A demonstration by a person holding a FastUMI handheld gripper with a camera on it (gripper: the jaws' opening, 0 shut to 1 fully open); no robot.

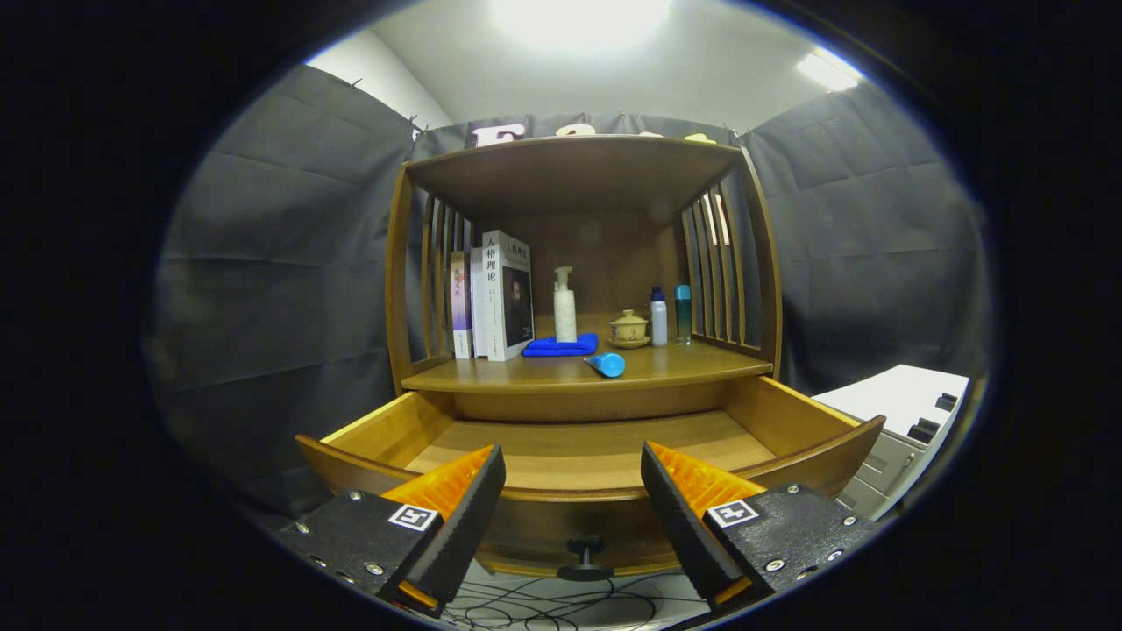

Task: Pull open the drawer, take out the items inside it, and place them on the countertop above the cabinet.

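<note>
A wooden cabinet's drawer (pixel 793 427) stands pulled open just ahead of my fingers, and its wooden bottom looks bare. Its dark knob (pixel 585 550) sits low on the front panel, between my fingertips. My gripper (pixel 573 478) is open with nothing between the fingers, held in front of the drawer's front edge. On the countertop (pixel 491 375) above lie a blue tube (pixel 607 364) on its side near the front edge, and a folded blue cloth (pixel 561 346) behind it.
Further back on the countertop stand several books (pixel 500 296) at the left, a white pump bottle (pixel 564 307), a small lidded cup (pixel 628 328) and two slim bottles (pixel 670 315). Slatted sides and a top shelf enclose it. A white unit (pixel 903 412) stands right. Cables (pixel 561 609) lie on the floor.
</note>
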